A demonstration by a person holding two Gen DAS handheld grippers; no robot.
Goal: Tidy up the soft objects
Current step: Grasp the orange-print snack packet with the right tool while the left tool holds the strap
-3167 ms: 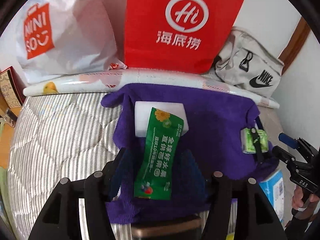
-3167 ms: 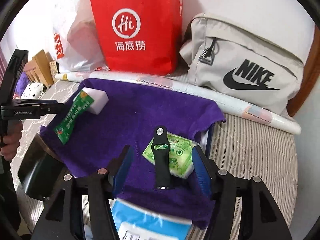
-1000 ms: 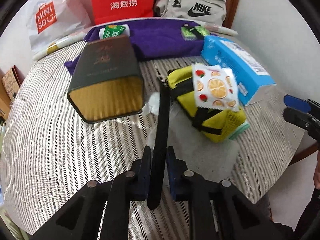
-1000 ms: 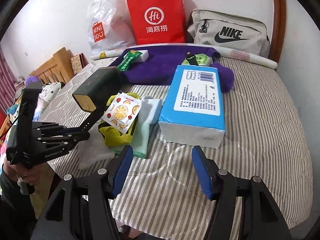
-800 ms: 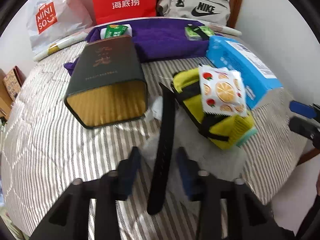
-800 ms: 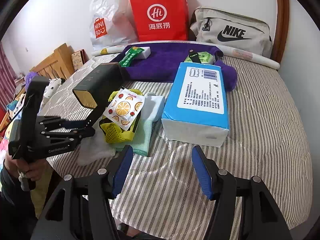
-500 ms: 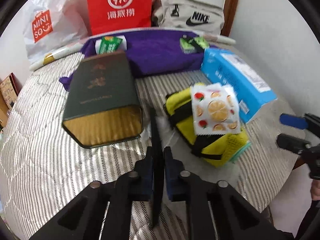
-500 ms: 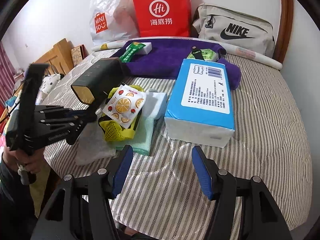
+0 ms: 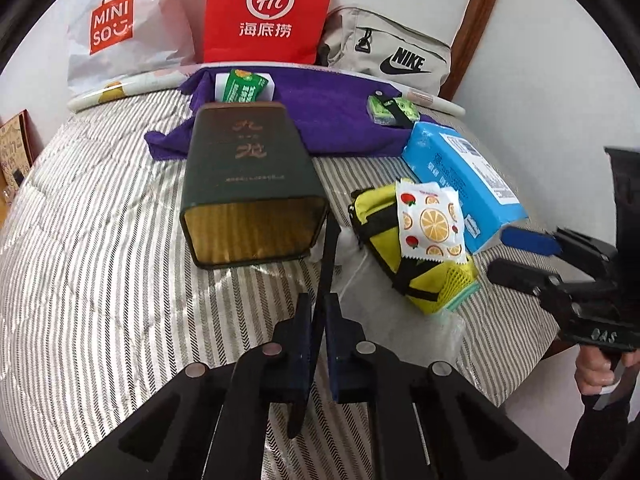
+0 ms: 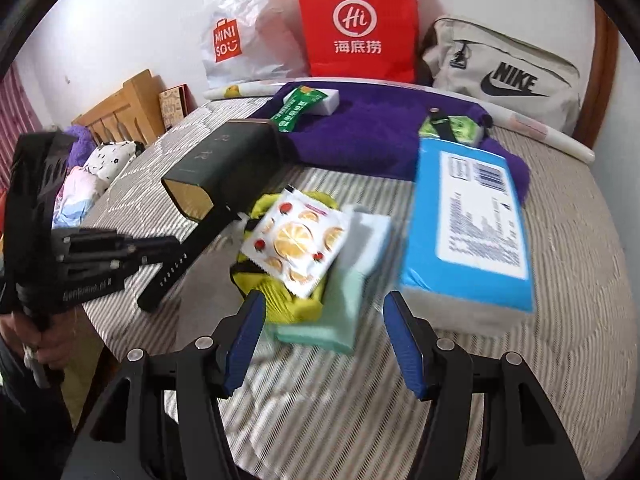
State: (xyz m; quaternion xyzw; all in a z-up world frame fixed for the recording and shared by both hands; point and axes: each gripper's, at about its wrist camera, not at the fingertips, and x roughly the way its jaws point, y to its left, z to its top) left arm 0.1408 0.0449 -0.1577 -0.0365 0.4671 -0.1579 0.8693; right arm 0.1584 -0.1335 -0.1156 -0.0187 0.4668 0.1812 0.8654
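My left gripper (image 9: 318, 308) is shut on a black strap (image 9: 329, 256) and holds it above the striped bed; both show in the right wrist view, the gripper (image 10: 160, 246) at the left and the strap (image 10: 188, 256) slanting down. My right gripper (image 10: 324, 316) is open and empty, just in front of a yellow mesh pouch (image 10: 288, 300) with a fruit-print packet (image 10: 296, 240) on top, lying on a green cloth (image 10: 340, 308). A purple towel (image 9: 328, 120) at the back holds a white sponge with a green sachet (image 9: 242, 86) and a green packet with a black strap (image 9: 390, 110).
A dark green tin (image 9: 248, 184) lies on its side left of the pouch. A blue tissue pack (image 10: 468, 220) lies to the right. A red paper bag (image 10: 358, 20), a white Miniso bag (image 10: 240, 32) and a grey Nike bag (image 10: 504, 68) stand along the wall.
My left gripper opened around the black strap, then shut on it again and lifted it. My right gripper moved forward toward the yellow pouch.
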